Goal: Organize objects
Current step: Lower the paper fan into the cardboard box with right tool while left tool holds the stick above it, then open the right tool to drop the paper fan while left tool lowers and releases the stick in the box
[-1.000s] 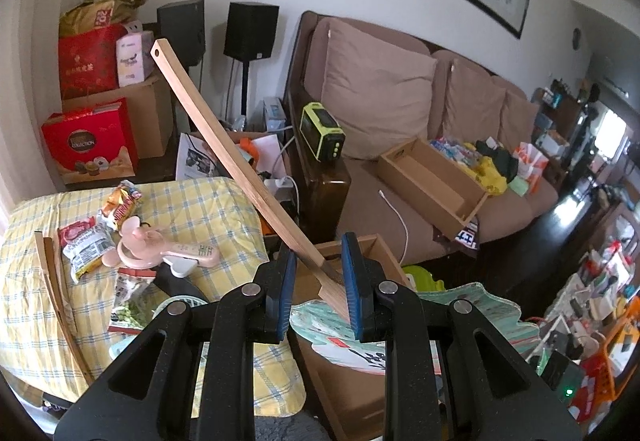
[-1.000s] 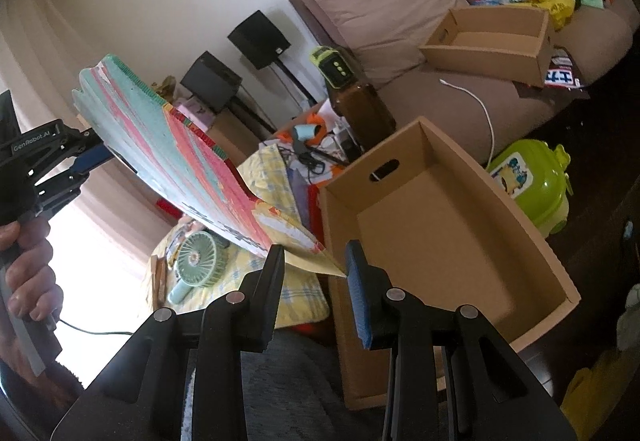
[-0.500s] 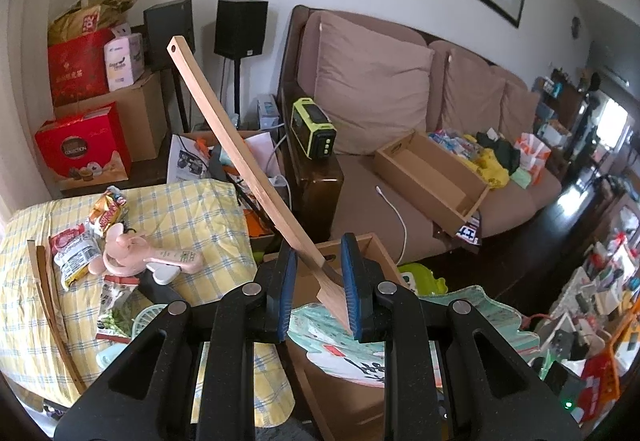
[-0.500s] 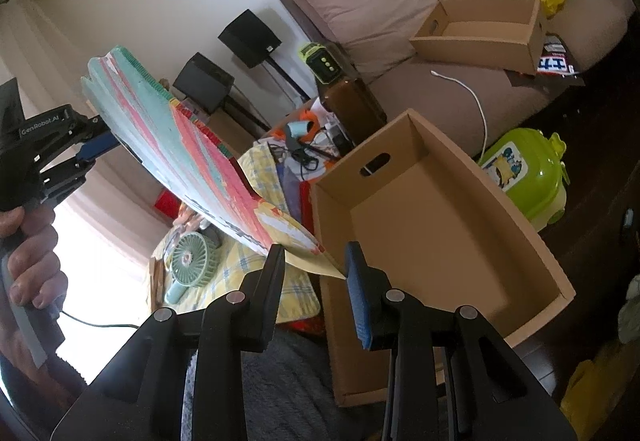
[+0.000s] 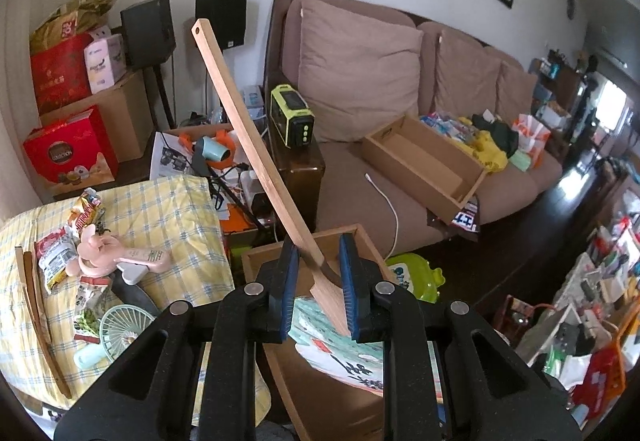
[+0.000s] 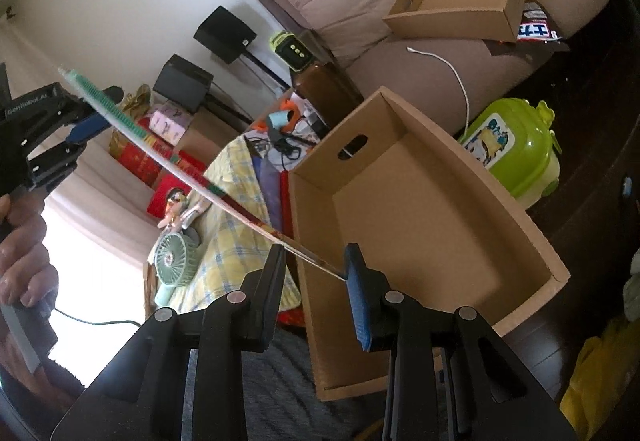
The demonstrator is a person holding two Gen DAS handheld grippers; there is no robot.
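Hovering over the box (image 6: 420, 209), the left gripper (image 5: 318, 281) clenches a spatula (image 5: 256, 153); the right gripper (image 6: 316, 273), fingers parted, barely props the fan (image 6: 168, 157); it may slide out.

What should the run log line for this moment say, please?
left gripper: holding wooden stick | right gripper: open around paper fan edge | cardboard box: below, nothing inside | step: placing pending
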